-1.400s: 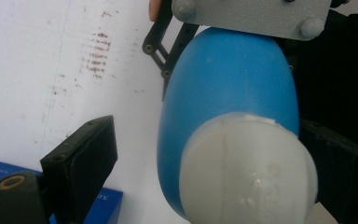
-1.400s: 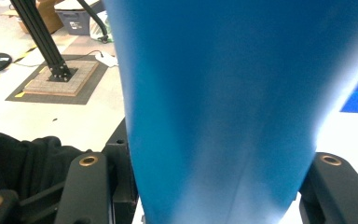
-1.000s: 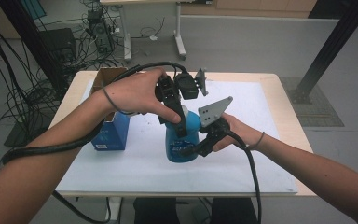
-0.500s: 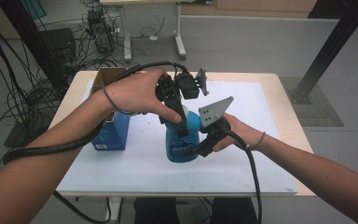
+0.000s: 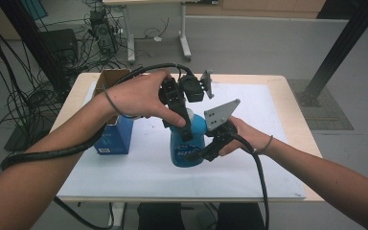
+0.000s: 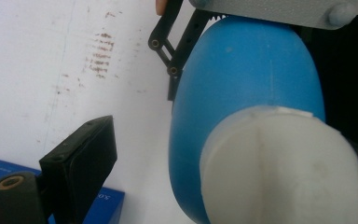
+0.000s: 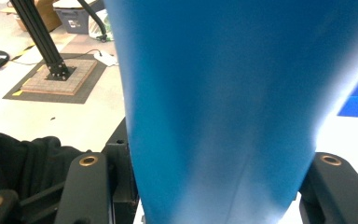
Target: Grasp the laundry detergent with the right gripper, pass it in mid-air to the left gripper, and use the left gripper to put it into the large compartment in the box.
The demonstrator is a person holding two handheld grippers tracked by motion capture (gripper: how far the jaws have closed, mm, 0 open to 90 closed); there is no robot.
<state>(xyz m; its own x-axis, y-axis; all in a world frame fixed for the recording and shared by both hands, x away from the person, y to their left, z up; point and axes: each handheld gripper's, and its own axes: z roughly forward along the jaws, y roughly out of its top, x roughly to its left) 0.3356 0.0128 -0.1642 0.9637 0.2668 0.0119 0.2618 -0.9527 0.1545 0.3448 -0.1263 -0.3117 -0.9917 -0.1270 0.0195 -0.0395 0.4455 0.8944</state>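
Lab room, grey floor, cables and a black frame post behind; wooden desk (image 5: pixel 287 103) with a white mat on top. We have a blue bottle (image 5: pixel 188 143) standing upright near the middle of the mat, long axis vertical, white cap (image 6: pixel 284 168) on top. Our right gripper (image 5: pixel 202 154) comes in level from the right and clamps the bottle's body; in the right gripper view the blue wall sits tight between both fingers, so it's holding the bottle. Our left gripper (image 5: pixel 184 125) hangs over the top, pointing down along the bottle's axis, cap straight below it. Its fingers (image 6: pixel 81 163) stand wide: one clearly off to the side of the cap, the other hidden behind it, so no grip yet as far as we can tell. Next move likely turns on closing on that cap. Bottle label has white writing, too blurred to read. Blue box (image 5: pixel 115 136) sits left of the bottle, print unreadable, an open cardboard box (image 5: pixel 110 76) behind it.
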